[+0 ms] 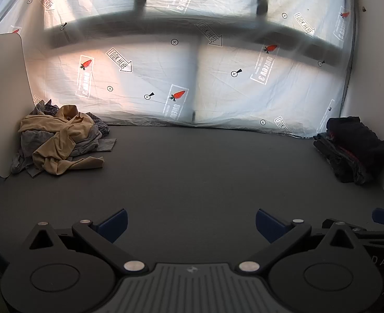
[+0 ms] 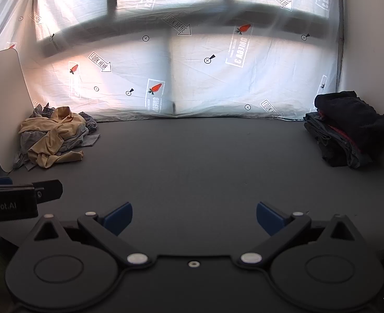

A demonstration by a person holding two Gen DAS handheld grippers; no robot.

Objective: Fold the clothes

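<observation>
Looking through the left wrist camera, the left gripper (image 1: 191, 224) hangs low over the dark grey table (image 1: 192, 172) with its two blue fingers far apart and nothing between them. A loose heap of clothes (image 1: 61, 140), tan cloth on top of grey and checked pieces, lies in the far left corner against a white board (image 1: 4, 99), so it is ahead and to the left of this gripper. A neater pile of dark clothes (image 1: 353, 148) sits at the far right, beside the wall. At the right edge a part of the right gripper shows. In the right wrist camera, the right gripper (image 2: 194, 217) is also spread wide and empty, and the heap (image 2: 53, 138) is again far to the left, while the dark pile (image 2: 348, 130) is near the right edge, closer to this side. The middle of the table is bare. I judge that the left gripper is nearer to the crumpled heap, and the tan piece trails toward the table centre; if more folding remains, the heap is where it lies.
</observation>
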